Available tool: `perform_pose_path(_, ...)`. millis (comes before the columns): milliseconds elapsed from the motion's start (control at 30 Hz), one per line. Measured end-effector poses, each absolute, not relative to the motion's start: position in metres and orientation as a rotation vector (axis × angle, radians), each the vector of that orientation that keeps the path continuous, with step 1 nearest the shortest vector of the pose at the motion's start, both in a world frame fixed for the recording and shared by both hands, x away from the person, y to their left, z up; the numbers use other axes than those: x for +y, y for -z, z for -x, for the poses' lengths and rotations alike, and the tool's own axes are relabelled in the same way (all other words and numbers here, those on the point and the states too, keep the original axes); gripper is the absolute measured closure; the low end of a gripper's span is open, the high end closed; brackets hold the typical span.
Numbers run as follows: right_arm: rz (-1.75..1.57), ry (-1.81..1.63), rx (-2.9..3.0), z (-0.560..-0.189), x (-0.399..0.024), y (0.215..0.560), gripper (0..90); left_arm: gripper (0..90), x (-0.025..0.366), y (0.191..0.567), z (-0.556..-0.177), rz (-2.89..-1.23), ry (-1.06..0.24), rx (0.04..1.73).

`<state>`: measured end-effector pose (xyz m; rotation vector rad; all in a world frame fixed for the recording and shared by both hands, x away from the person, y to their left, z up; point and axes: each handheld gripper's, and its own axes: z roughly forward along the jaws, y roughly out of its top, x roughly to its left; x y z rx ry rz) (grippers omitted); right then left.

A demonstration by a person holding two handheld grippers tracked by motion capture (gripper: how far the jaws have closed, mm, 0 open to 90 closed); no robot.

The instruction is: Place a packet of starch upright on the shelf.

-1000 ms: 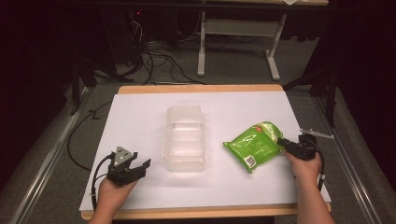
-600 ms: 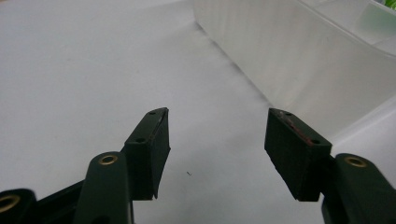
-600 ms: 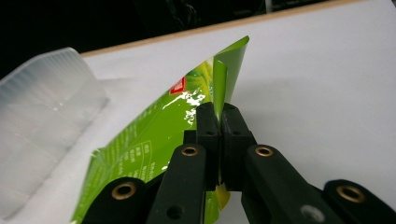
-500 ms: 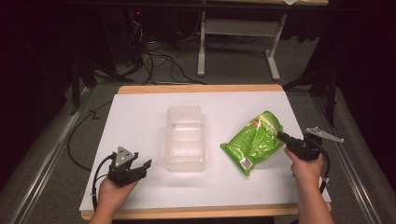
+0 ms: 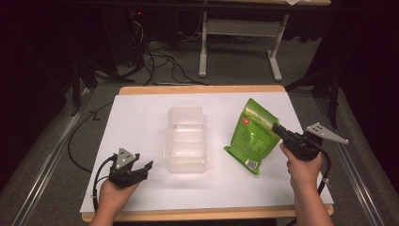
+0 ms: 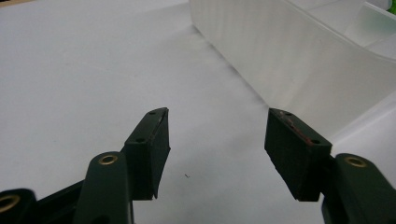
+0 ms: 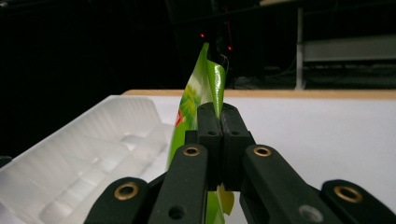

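A clear plastic tray [image 5: 186, 140] lies mid-table [image 5: 141, 113]; cables [image 5: 155, 63] trail on the floor behind.

1 high camera looks forward and down over the whole counter [image 5: 141, 122], while 2 gripper cameras skim it closely, all sharing the clear tray [image 5: 186, 139].

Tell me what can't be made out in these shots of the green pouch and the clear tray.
- Print on the green pouch: too small and blurred in the high view; edge-on in the right gripper view.
- Pouch edge inside the right gripper: hidden by its shut jaws.
- Far end of the clear plastic tray: cut off by the left gripper view's edge.
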<state>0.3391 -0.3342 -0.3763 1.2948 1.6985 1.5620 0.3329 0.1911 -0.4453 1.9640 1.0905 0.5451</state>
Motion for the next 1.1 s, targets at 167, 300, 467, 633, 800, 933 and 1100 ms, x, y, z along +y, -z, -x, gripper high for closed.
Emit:
perform_pose_path(167, -1.234, -1.565, 1.678, -0.335, -0.321, 0.365, 90.0, 40.8, 0.191, 0.445, -0.333, -1.962, -0.545, 1.087)
perform_pose_path(300, -1.199, -1.534, 1.65, -0.335, -0.318, 0.359, 90.0, 40.7, 0.191, 0.445, -0.333, -1.965, -0.546, 1.083)
perform_pose_path(467, -1.202, -1.507, 1.605, -0.336, -0.322, 0.361, 90.0, 40.7, 0.191, 0.445, -0.333, -1.968, -0.549, 1.077)
perform_pose_path(633, -1.208, -1.489, 1.607, -0.328, -0.325, 0.367, 89.6, 40.7, 0.19, 0.445, -0.333, -1.977, -0.546, 1.073)
perform_pose_path(800, -1.215, -1.469, 1.634, -0.32, -0.328, 0.374, 88.9, 40.7, 0.189, 0.445, -0.332, -1.982, -0.55, 1.066)
perform_pose_path(933, -1.214, -1.485, 1.639, -0.315, -0.329, 0.377, 87.9, 40.7, 0.19, 0.444, -0.332, -1.974, -0.548, 1.067)
perform_pose_path(1100, -1.236, -1.502, 1.656, -0.317, -0.327, 0.381, 81.4, 40.7, 0.191, 0.444, -0.331, -1.975, -0.548, 1.062)
